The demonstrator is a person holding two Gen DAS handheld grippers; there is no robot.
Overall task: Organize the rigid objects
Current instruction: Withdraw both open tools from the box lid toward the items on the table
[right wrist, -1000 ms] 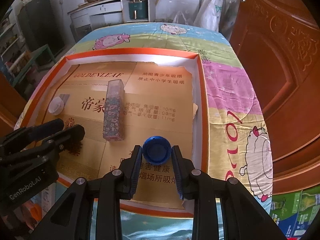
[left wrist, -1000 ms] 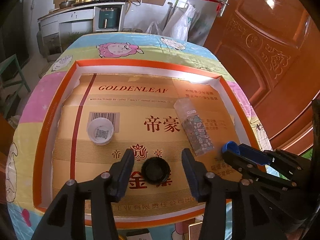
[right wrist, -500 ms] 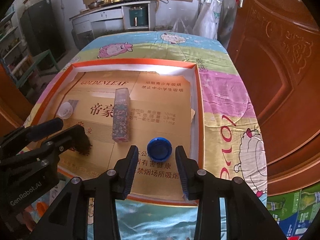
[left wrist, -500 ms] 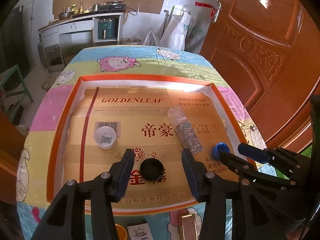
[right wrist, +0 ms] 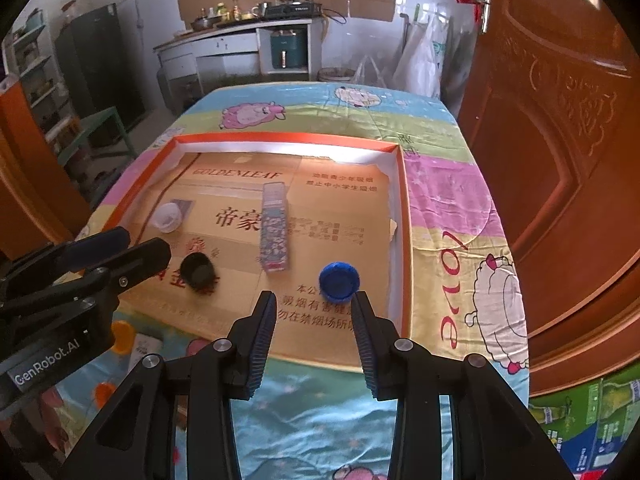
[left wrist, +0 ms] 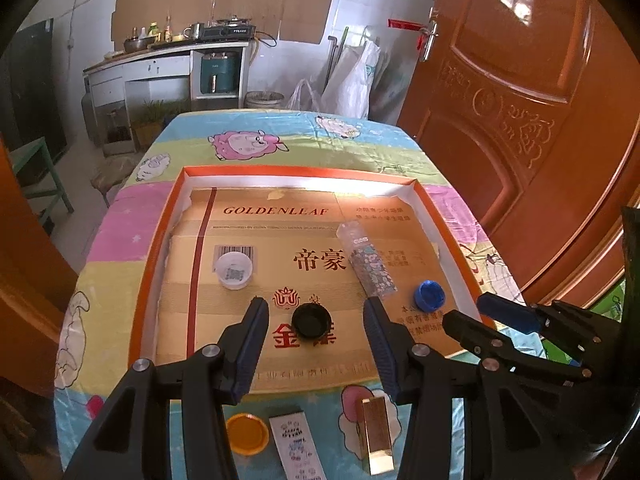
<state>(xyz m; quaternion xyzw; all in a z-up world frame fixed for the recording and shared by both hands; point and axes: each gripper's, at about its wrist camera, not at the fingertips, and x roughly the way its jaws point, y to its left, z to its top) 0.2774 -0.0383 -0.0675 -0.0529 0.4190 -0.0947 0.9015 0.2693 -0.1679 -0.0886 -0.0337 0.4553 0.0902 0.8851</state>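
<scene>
Both grippers have pulled back and up from the tray since a second ago: the right gripper (right wrist: 314, 300), which then clamped the blue bottle cap (right wrist: 339, 281), now hangs with its jaws spread and nothing between them, the cap lying free on the cardboard just ahead of its right fingertip. The left gripper (left wrist: 314, 308) is likewise released, jaws wide, with the black cap (left wrist: 311, 322) framed in the gap between its fingers but touching neither.

A table covered in a cartoon-sheep cloth (left wrist: 240, 146) carries a shallow orange-rimmed tray (left wrist: 168, 216), lined with flattened GOLDENLEAF cardboard (left wrist: 276, 211). Inside the tray a long clear box with a patterned filling (left wrist: 370, 262) lies flat near the middle, its far end pointing toward the back rim. The blue bottle cap (left wrist: 429, 294) sits near the tray's right wall, just beside the box's near end. The black cap rests in the front centre of the tray, and a white cap (left wrist: 233, 270), open side up, lies to the left on the printed barcode, well apart from the others.

Outside the tray, on the cloth at the near edge, lie a gold rectangular box (left wrist: 377, 436), a white printed card-like packet (left wrist: 298, 446) and an orange lid (left wrist: 247, 434), side by side.
</scene>
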